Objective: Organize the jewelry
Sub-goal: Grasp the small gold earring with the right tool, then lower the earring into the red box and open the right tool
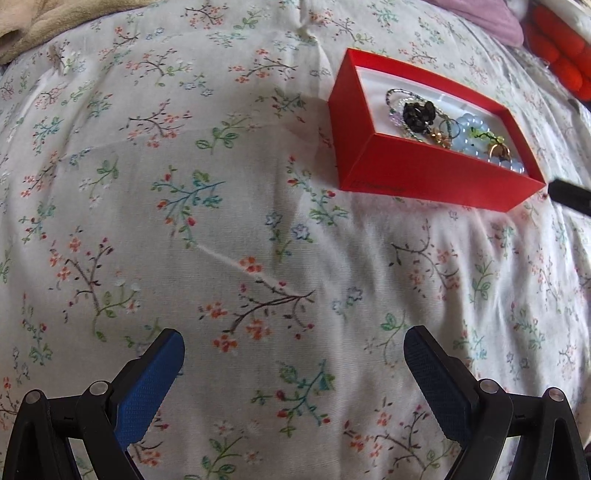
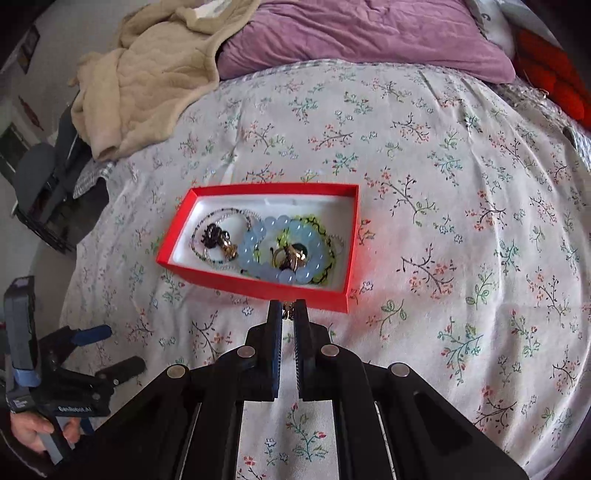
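Note:
A red box [image 2: 258, 286] with a white lining sits on the floral bedspread; it also shows in the left wrist view [image 1: 424, 173]. Inside lie a pale blue bead bracelet [image 2: 258, 240], a green and black bracelet [image 2: 317, 227], a thin beaded chain with a black charm [image 2: 214, 232] and gold rings [image 2: 291, 258]. My right gripper [image 2: 289, 310] is shut on a small gold piece of jewelry [image 2: 288, 312], just short of the box's near wall. My left gripper [image 1: 293, 343] is open and empty, above bare bedspread left of the box; it also shows in the right wrist view [image 2: 110, 347].
The floral bedspread [image 2: 461, 221] covers the bed. A beige blanket [image 2: 147, 74] and a purple pillow [image 2: 369, 33] lie at the far end. A red knitted thing [image 2: 554, 74] lies at the far right. A dark chair [image 2: 40, 192] stands off the bed's left edge.

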